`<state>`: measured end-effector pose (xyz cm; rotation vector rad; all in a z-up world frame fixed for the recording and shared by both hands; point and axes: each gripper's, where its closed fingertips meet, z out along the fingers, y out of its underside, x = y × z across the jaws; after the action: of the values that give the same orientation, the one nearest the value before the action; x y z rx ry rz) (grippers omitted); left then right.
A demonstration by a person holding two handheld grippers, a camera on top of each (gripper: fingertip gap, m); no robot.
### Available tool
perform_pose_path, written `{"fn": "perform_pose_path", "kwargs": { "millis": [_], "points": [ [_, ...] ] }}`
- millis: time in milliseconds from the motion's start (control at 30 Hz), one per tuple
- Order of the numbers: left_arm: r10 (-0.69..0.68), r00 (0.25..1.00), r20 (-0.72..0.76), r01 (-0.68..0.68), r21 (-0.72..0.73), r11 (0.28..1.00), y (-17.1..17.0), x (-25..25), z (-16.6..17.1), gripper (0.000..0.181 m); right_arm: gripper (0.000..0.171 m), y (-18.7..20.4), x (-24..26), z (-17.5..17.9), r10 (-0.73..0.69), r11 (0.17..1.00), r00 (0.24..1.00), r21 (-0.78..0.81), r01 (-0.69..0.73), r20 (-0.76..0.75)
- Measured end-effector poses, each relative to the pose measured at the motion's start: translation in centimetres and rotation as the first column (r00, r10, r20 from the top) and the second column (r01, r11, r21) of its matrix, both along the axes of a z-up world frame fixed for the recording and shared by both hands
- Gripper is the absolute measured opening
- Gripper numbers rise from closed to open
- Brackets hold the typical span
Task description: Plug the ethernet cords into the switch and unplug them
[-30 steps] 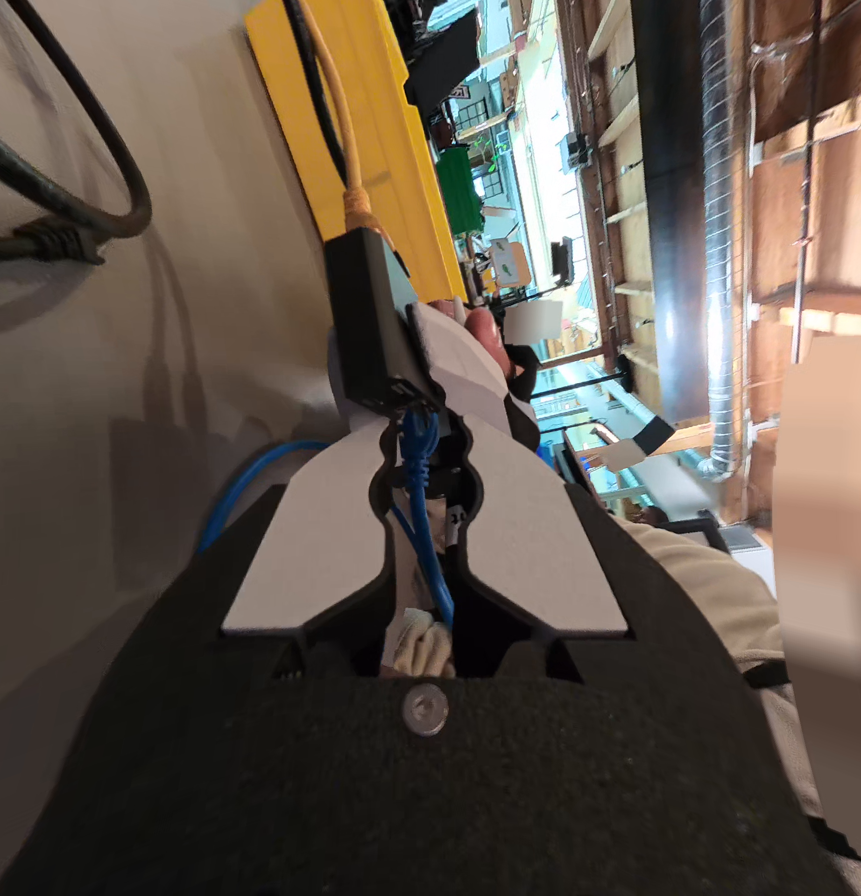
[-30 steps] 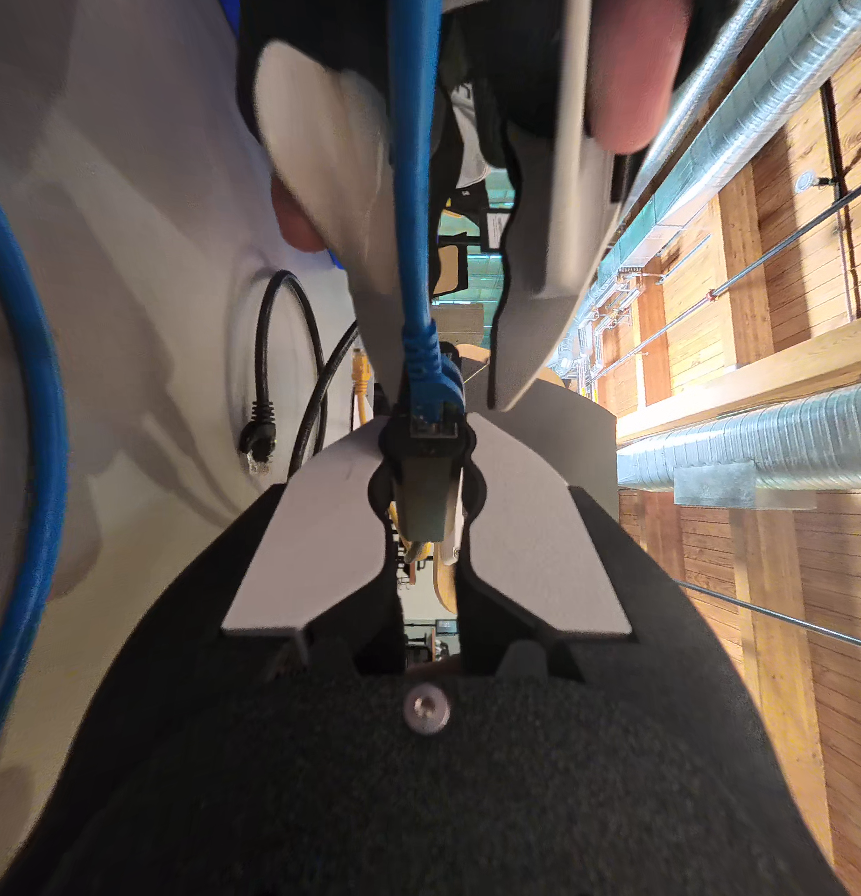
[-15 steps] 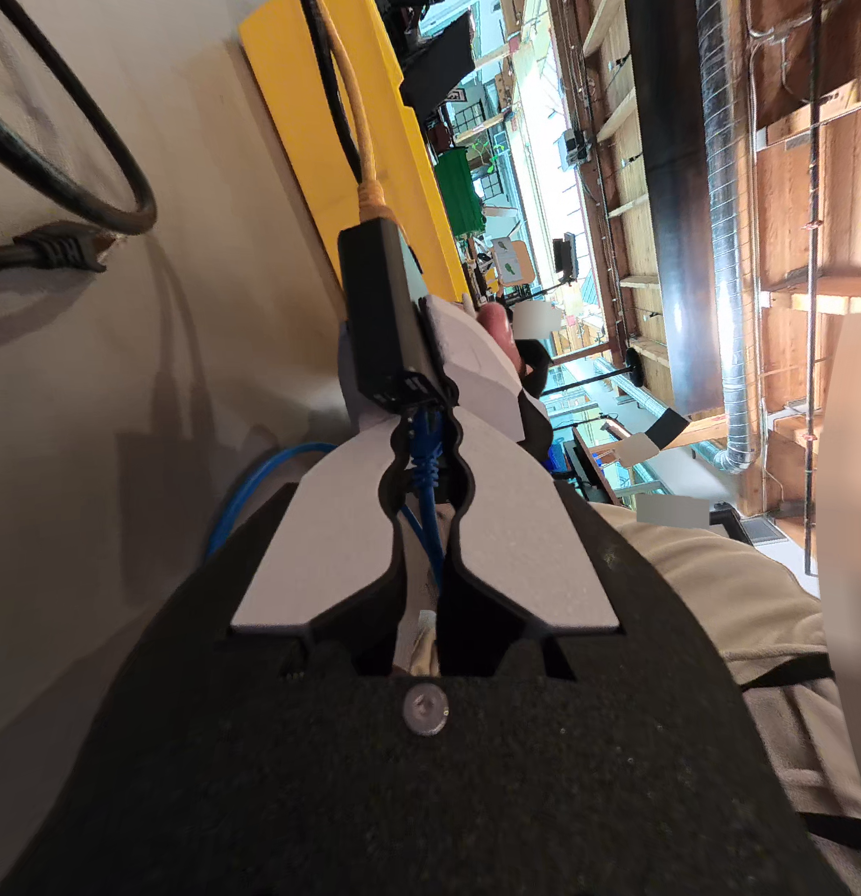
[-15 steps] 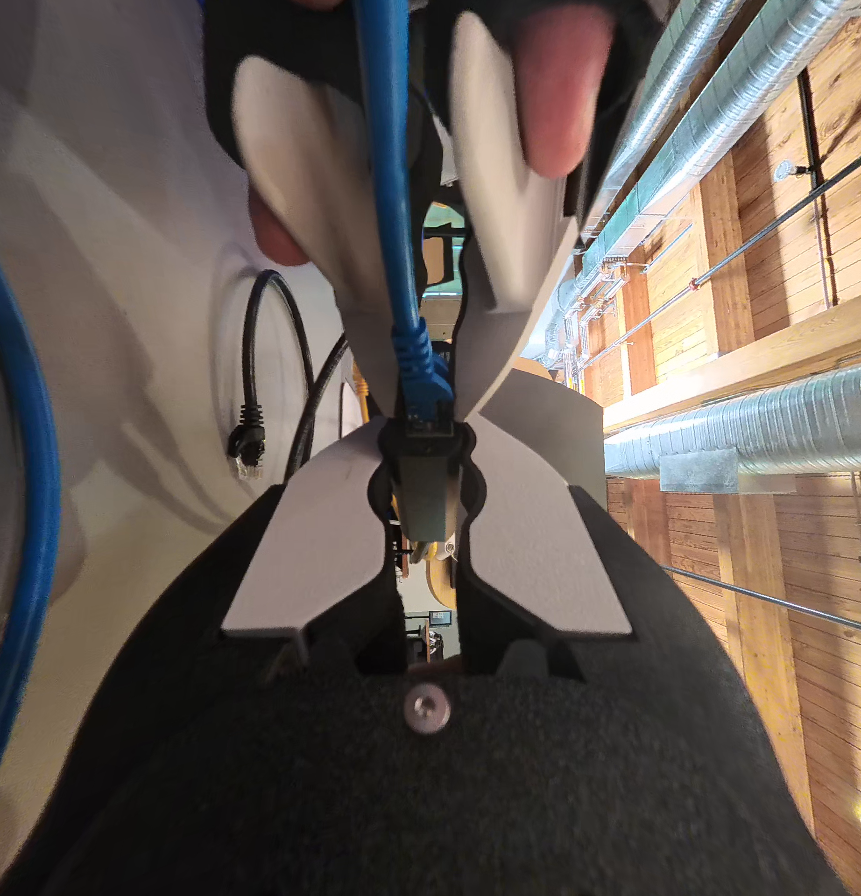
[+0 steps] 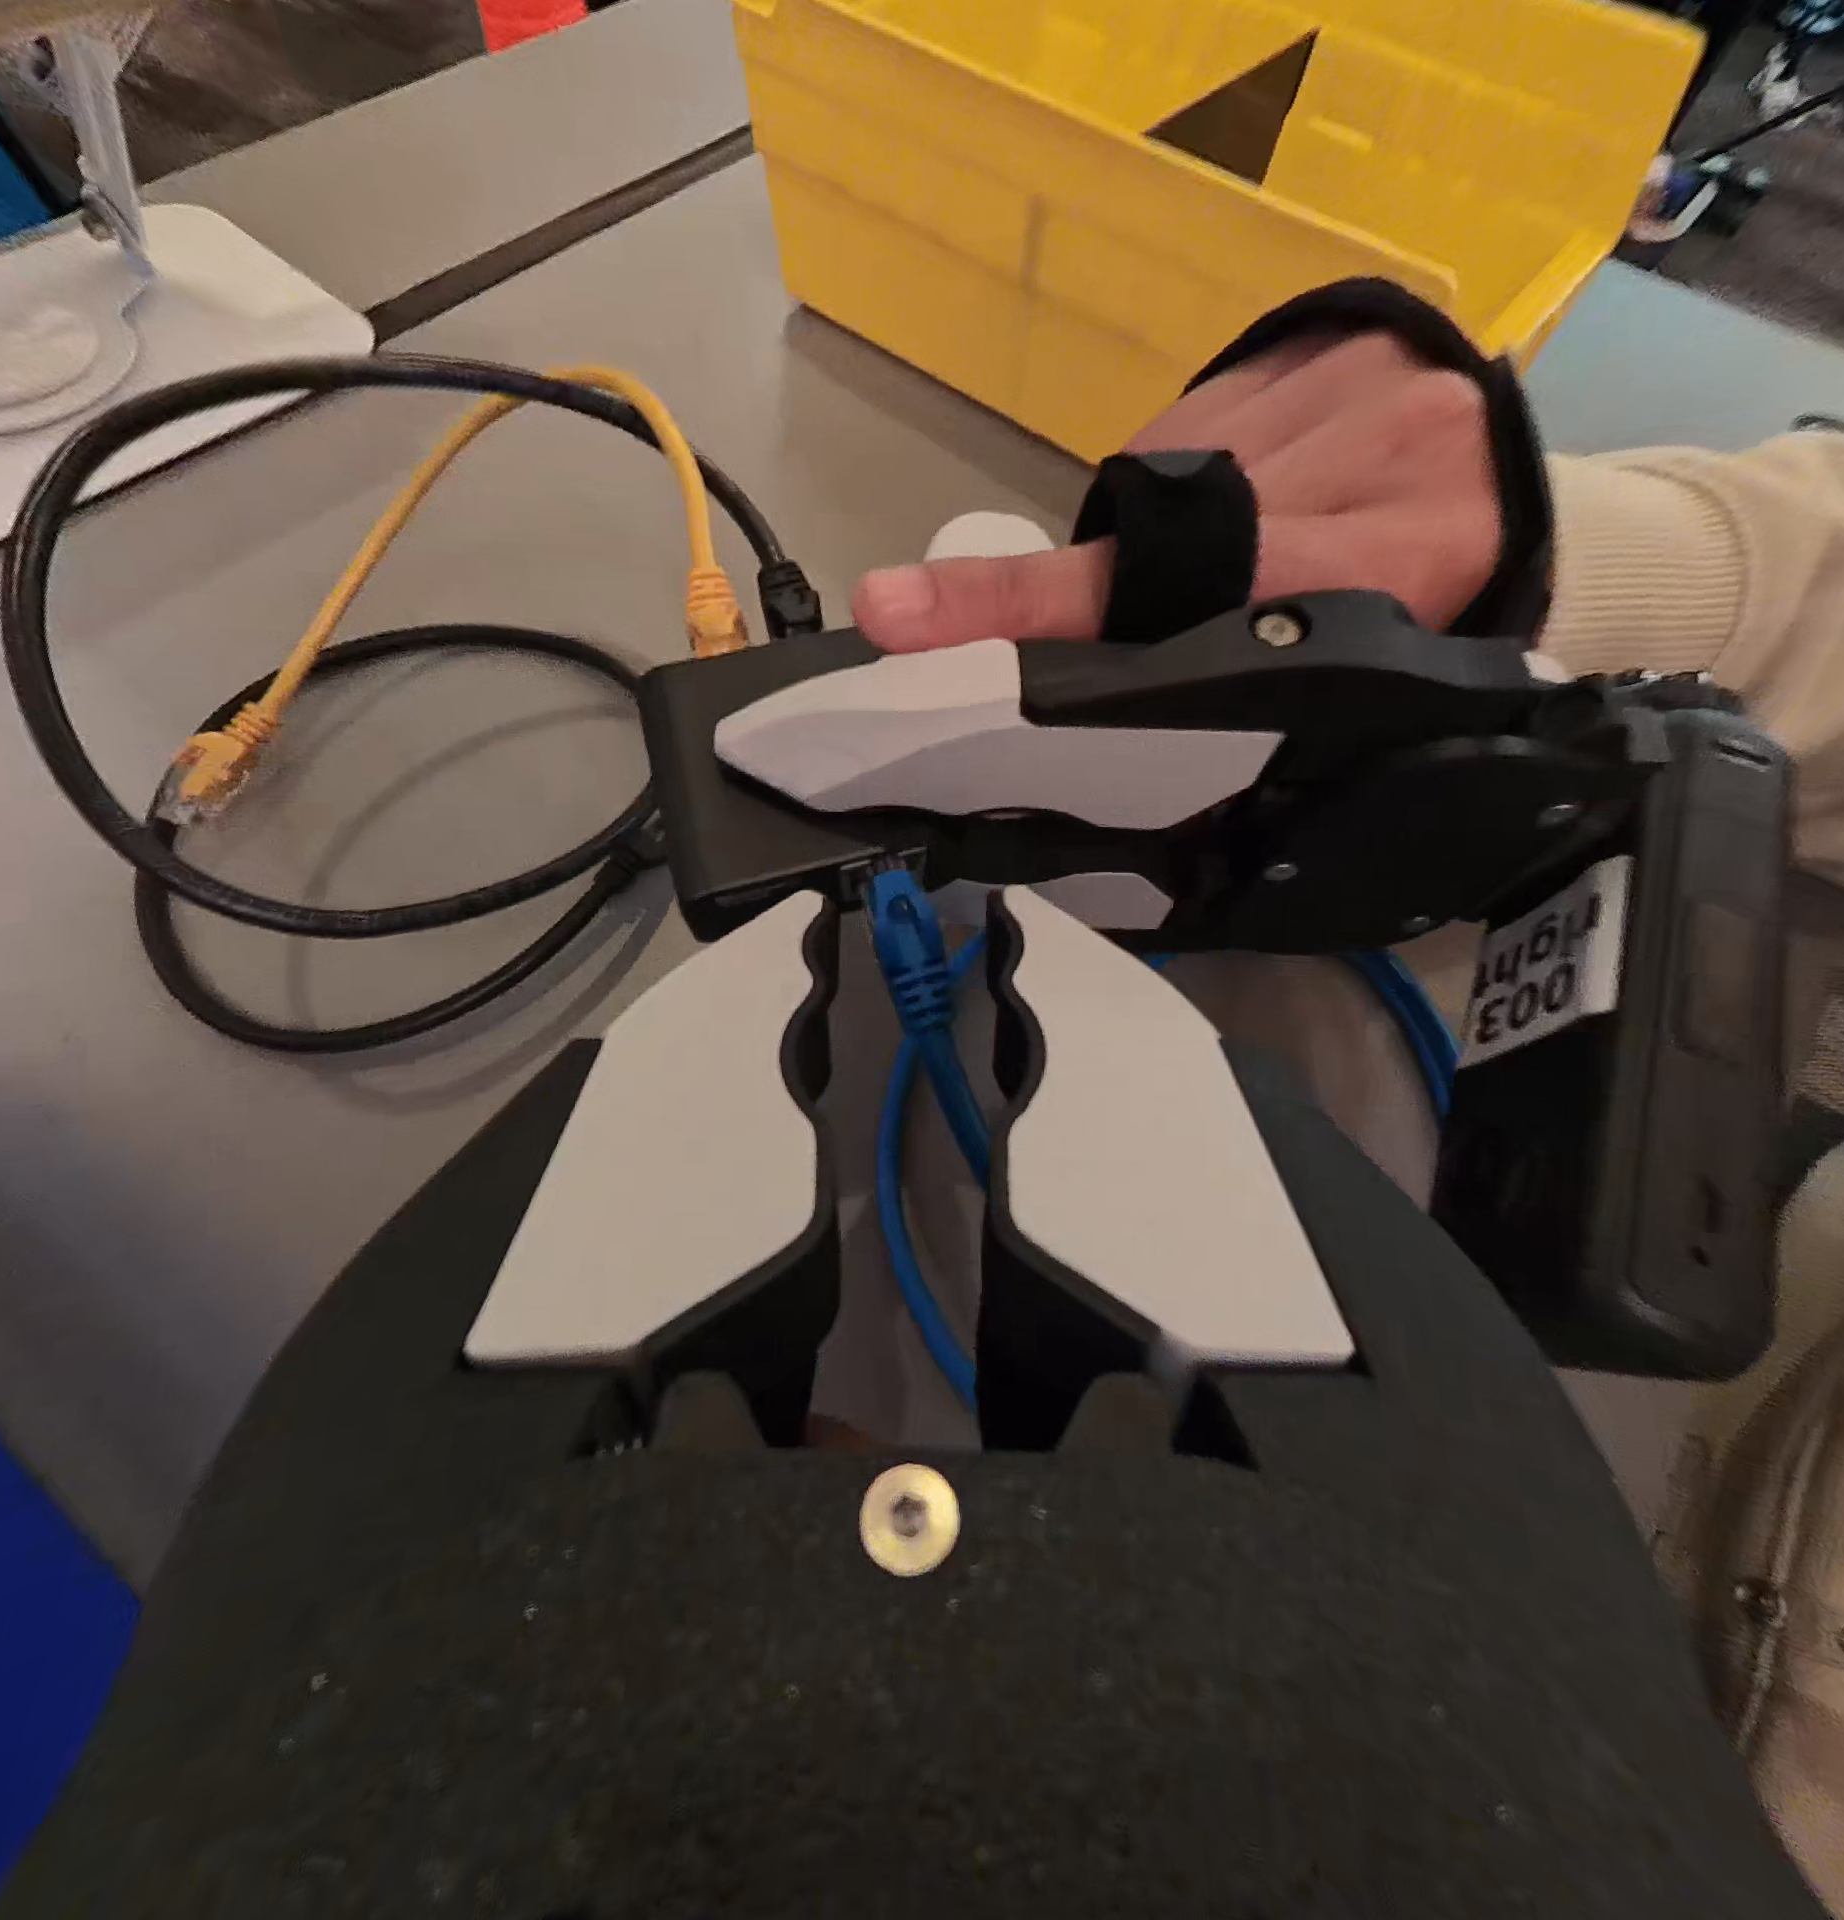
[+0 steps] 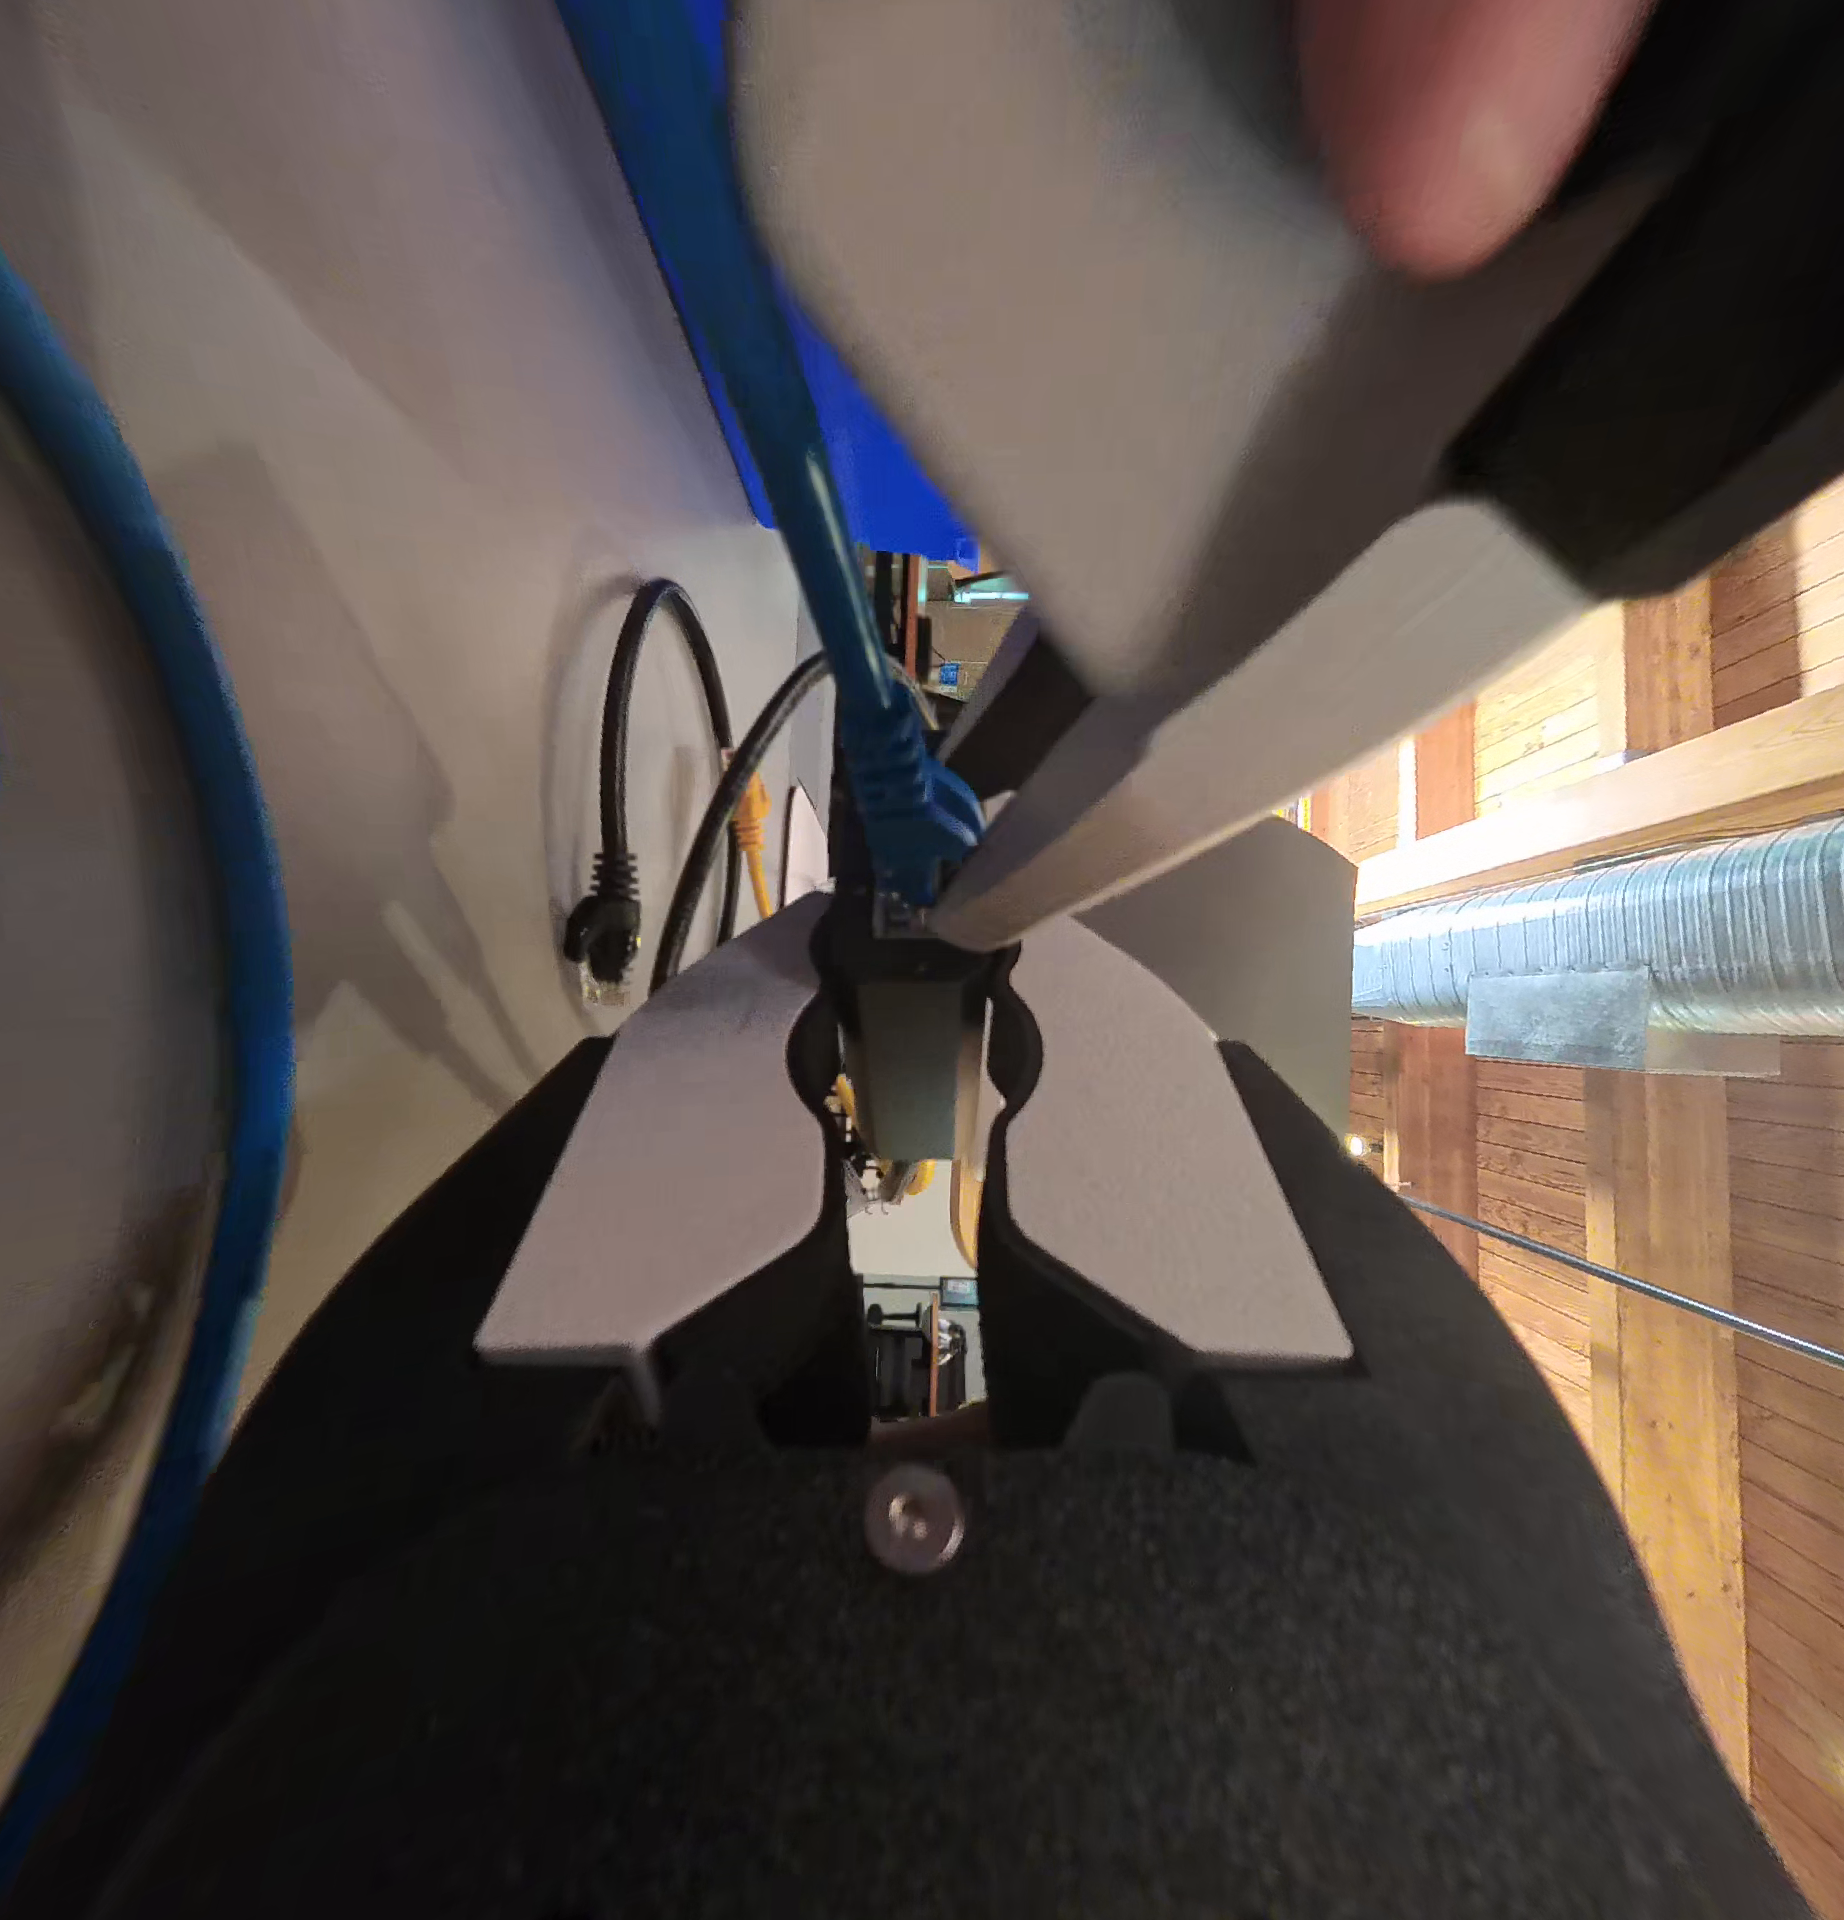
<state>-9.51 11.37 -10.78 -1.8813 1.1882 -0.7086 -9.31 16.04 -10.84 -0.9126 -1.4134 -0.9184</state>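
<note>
The right gripper (image 5: 824, 821) holds the black switch (image 5: 762, 748) above the grey table (image 5: 544, 520); its two white fingers (image 5: 959, 743) press the flat box from the top and from the bottom, so the jaws are narrow and closed on it. In the right wrist view the same switch (image 6: 902, 1049) sits edge-on in the small gap between the fingers (image 6: 689, 1122).

The left gripper (image 5: 902, 935) is just in front of the switch. Its fingers (image 5: 689, 1122) stand a little apart, and the blue cord (image 5: 913, 966) runs in the gap between them without clear contact on either side. The blue plug sits in a port on the near edge of the switch. In the right wrist view one finger tip of the left gripper (image 6: 1157, 810) is touching or almost touching this plug (image 6: 902, 800) (the picture is blurred there, I cannot tell which).

On the far edge of the switch, a yellow cord (image 5: 705, 603) and a black cord (image 5: 788, 597) are plugged. The other yellow plug (image 5: 206, 769) lies free on the table. A yellow bin (image 5: 1105, 208) stands behind
</note>
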Motion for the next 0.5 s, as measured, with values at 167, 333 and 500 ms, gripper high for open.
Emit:
{"fn": "perform_pose_path", "kwargs": {
  "millis": [167,333,500],
  "points": [
    [0.054,0.998,-0.040,-0.054,-0.008,0.999,0.69,-0.26,-1.05,0.014,0.024,-0.12,-0.17,0.47,-0.010,1.000,1.000,-0.001,0.009,-0.030],
    [0.056,0.993,-0.101,-0.049,0.076,0.996,0.55,-0.38,-0.54,0.013,0.024,-0.21,-0.16,0.89,0.020,1.000,0.997,-0.011,-0.021,-0.076],
    [0.039,0.992,-0.119,-0.029,0.084,0.996,0.36,-0.82,-0.68,0.014,0.025,-0.26,-0.48,0.50,0.019,0.998,0.993,-0.054,-0.025,-0.115]
  ]
}}
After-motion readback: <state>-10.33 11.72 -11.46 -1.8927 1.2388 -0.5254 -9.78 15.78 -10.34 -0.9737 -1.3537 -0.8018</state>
